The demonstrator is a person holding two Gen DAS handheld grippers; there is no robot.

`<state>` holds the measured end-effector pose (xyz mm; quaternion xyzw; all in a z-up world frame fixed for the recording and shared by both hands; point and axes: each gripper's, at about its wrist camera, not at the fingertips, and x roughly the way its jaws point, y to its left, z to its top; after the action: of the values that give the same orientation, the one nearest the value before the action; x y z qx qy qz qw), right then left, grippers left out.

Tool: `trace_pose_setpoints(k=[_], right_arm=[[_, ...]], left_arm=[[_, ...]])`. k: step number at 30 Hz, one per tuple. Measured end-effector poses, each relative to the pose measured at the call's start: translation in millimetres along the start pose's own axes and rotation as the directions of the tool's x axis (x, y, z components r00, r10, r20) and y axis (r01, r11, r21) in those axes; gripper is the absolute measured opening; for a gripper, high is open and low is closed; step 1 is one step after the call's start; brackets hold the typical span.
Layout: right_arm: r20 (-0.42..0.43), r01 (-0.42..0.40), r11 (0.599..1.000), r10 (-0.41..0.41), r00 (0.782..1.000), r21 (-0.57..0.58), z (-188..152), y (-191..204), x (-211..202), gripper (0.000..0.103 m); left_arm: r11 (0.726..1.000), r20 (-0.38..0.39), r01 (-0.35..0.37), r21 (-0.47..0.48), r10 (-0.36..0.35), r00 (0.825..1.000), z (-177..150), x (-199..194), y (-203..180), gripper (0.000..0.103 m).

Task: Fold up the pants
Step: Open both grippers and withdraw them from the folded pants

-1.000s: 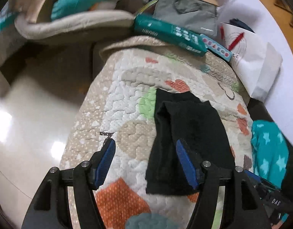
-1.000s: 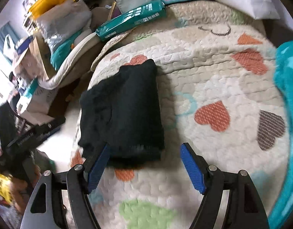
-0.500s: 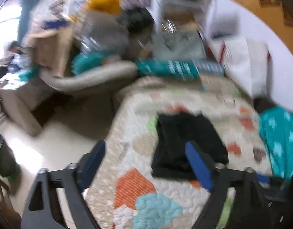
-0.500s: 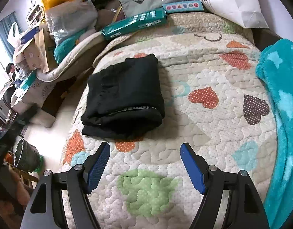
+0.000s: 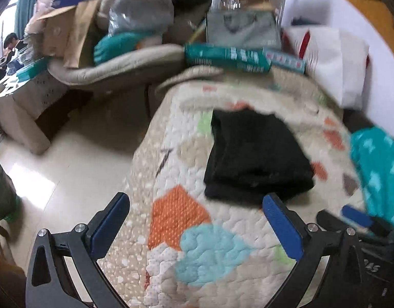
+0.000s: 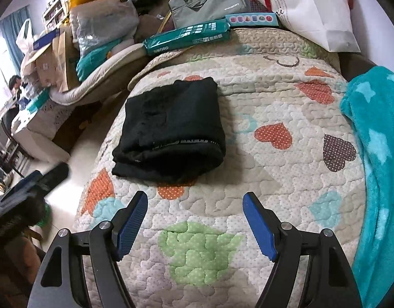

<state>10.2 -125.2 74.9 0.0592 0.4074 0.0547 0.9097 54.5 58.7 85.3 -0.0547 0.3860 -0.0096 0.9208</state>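
Observation:
The black pants [image 6: 171,128] lie folded in a compact stack on the quilted heart-pattern bedspread [image 6: 274,102], near its left edge. They also show in the left wrist view [image 5: 256,154]. My left gripper [image 5: 197,208] is open and empty, held above the quilt short of the pants. My right gripper [image 6: 195,205] is open and empty, a little in front of the pants' near fold. The left gripper shows blurred at the left edge of the right wrist view [image 6: 30,187].
A teal star blanket [image 6: 376,166] lies along the right side. A green box [image 6: 186,38], a grey bag [image 6: 207,2] and a white paper bag [image 6: 307,7] sit at the far end. Floor [image 5: 68,166] and a cluttered couch [image 5: 107,64] are on the left.
Both grippers have drawn back and up from the folded pants. The left one was over the pants and has pulled away left and toward me. The pants stay put.

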Motion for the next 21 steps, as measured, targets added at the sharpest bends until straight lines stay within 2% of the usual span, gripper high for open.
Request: trace_pose_setpoints(k=[13, 21], right_arm=[[-0.028, 0.041, 0.998, -0.039, 0.999, 0.058, -1.3, -14.5, 15.3, 0.082], [-0.016, 0.053, 0.998, -0.052, 0.999, 0.03, -1.4, -10.2, 13.1, 0.084]], left_arm=[[1.0, -0.061, -0.015, 0.027, 0.017, 0.998, -7.6, 20.4, -6.5, 0.103], [1.0, -0.084, -0.014, 0.027, 0.016, 0.996, -9.7, 24.7, -6.2, 0.103]])
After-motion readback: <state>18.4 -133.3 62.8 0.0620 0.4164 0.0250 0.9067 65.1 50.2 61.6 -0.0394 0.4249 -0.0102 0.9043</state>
